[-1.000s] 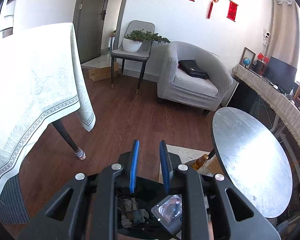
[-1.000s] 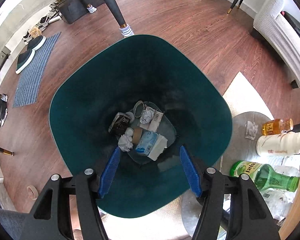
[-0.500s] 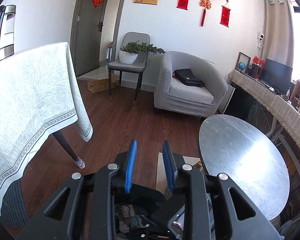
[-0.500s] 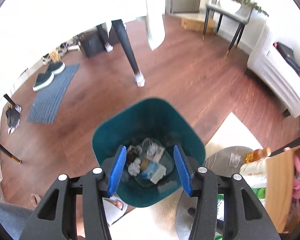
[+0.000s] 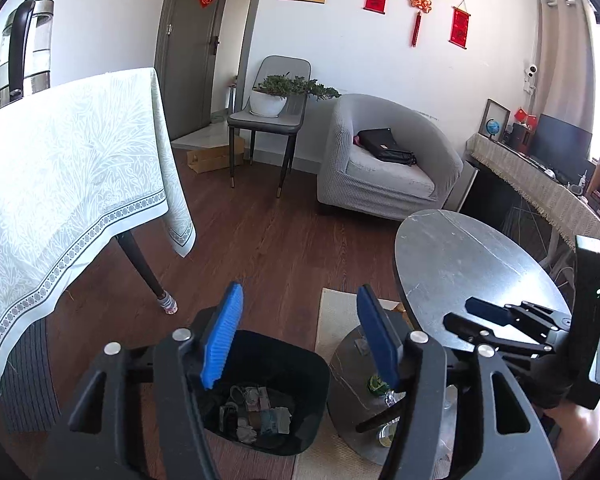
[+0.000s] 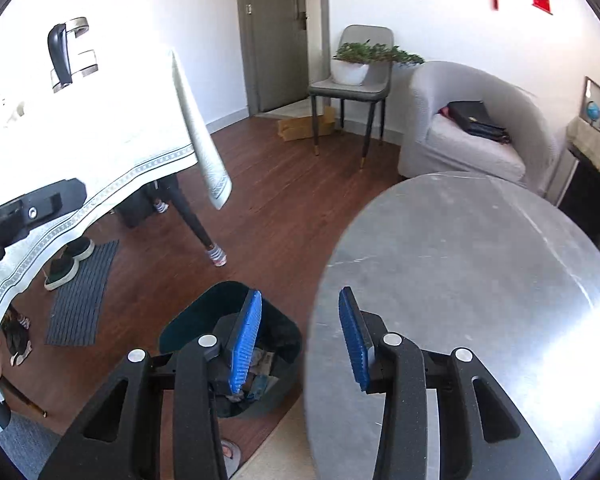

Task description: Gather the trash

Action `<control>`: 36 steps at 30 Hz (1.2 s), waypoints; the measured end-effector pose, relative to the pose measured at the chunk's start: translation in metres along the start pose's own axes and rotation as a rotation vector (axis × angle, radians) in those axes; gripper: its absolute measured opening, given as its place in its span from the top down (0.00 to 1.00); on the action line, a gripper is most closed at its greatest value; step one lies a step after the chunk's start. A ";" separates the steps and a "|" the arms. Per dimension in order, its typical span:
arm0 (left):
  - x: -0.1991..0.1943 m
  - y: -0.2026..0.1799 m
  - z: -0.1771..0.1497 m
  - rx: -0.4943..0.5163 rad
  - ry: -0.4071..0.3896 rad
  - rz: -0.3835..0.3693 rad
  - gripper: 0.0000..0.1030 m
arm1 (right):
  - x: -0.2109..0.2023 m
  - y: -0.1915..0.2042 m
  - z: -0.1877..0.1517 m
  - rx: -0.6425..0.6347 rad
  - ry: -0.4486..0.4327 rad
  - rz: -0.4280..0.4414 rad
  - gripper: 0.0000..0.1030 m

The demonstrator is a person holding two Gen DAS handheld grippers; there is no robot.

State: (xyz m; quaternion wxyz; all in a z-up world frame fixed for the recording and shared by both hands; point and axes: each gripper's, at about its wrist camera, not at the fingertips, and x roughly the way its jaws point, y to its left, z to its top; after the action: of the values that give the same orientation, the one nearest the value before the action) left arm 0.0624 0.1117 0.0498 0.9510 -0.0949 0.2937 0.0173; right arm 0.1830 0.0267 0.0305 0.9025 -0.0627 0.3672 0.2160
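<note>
Left gripper (image 5: 300, 334): jaws apart, just been opening, nothing between.
Right gripper (image 6: 299, 334): jaws apart, just been closing, empty.
Dark teal plastic bin (image 5: 296, 364): on wooden floor, beside round grey marble table's (image 6: 480, 264) edge.
Trash (image 5: 256, 410): crumpled paper, apparently wrappers, at bin bottom.

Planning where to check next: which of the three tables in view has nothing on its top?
The large round grey table beside the bin; its top is bare. The cloth-covered table carries a kettle, and the low round table below holds bottles.
</note>
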 end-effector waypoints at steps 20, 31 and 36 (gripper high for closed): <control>-0.029 -0.033 -0.060 0.205 0.009 0.083 0.08 | -0.153 -0.144 -0.121 0.270 -0.112 -0.298 0.12; -0.038 -0.026 -0.075 0.182 0.036 0.108 0.06 | -0.165 -0.133 -0.138 0.257 -0.112 -0.276 0.06; -0.036 -0.022 -0.077 0.147 0.051 0.099 0.06 | -0.168 -0.124 -0.137 0.243 -0.134 -0.240 0.05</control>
State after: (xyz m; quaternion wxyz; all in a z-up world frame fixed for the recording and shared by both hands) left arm -0.0083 0.0765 0.0120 0.9456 -0.0108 0.3227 0.0404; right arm 0.0432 -0.1801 0.0415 0.9452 0.0179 0.3197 0.0645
